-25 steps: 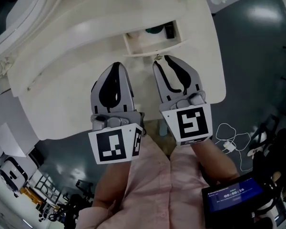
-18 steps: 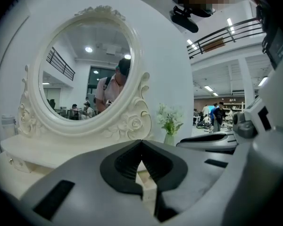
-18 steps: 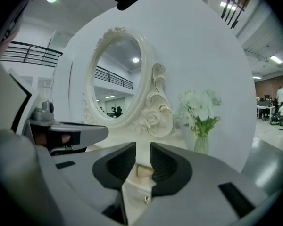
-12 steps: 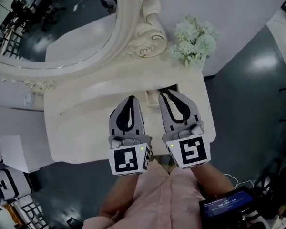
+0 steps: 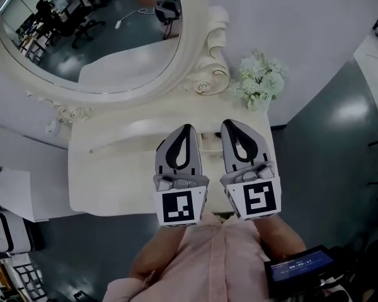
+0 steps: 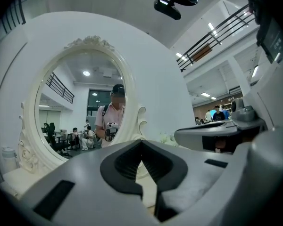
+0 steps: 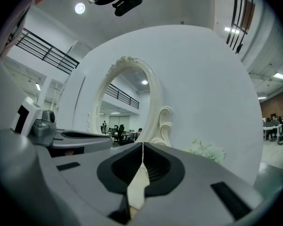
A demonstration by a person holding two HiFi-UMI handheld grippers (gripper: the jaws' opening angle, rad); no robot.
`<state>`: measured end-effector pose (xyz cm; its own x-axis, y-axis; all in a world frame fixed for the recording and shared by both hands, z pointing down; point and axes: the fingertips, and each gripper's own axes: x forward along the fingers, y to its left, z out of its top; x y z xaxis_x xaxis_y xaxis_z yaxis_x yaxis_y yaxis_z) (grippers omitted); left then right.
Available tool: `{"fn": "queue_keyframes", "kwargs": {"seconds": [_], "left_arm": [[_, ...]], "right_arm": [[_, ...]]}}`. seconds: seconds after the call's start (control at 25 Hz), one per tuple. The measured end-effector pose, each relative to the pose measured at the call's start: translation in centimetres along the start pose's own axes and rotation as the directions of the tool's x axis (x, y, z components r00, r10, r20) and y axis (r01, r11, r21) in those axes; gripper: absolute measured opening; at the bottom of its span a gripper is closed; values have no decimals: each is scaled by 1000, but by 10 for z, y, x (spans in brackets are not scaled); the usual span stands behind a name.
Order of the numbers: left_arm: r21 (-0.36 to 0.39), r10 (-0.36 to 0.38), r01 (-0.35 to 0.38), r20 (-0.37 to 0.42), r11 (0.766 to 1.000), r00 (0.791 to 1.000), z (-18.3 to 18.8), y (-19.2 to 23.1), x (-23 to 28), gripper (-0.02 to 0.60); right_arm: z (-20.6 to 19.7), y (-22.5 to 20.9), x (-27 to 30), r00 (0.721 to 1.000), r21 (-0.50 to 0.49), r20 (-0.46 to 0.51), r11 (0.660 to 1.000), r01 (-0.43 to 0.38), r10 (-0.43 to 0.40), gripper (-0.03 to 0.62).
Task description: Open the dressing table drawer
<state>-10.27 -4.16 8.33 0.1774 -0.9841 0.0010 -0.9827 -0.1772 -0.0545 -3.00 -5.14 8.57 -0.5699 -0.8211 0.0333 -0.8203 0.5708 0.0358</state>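
head view | left gripper (image 5: 185, 128), right gripper (image 5: 234, 124): both closed, empty, below mirror (image 5: 94, 36) | drawer (image 5: 210, 143) below-right of mirror, mostly hidden | likely light, rigid, slides; grab front edge, pull straight

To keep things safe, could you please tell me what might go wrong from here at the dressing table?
1. The left claw and right claw, both shut and empty, point level at the mirror; a push forward might strike its glass or carved frame.
2. The flowers stand just ahead of the right claw, slightly to its right; a sideways swing could topple them.
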Motion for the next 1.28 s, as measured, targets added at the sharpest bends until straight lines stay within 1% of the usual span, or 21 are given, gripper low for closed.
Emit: {"fn": "queue_keyframes", "kwargs": {"seconds": [0.24,0.56,0.76,0.88,1.04,1.28], "left_arm": [[15,-2,2,6,1000,1000,0,-7,5,21],[18,-3,3,4,1000,1000,-1,-9,12,21],[11,-6,6,-10,1000,1000,-5,-9,15,21],[10,-8,8,-12,1000,1000,-6,-8,15,21],[7,-10,10,-17,1000,1000,-6,-6,15,21],[9,-14,14,-17,1000,1000,-7,-7,16,21]], "right_arm": [[4,-7,1,999,-18,39,1000,-5,6,18],[-2,-12,4,1000,-7,6,1000,-11,11,18],[-2,-14,6,1000,-12,11,1000,-8,8,18],[1,-14,8,1000,-8,31,1000,-6,6,18],[-3,-13,8,1000,-3,4,1000,-11,11,18],[-2,-12,9,1000,-6,13,1000,-13,13,18]]}}
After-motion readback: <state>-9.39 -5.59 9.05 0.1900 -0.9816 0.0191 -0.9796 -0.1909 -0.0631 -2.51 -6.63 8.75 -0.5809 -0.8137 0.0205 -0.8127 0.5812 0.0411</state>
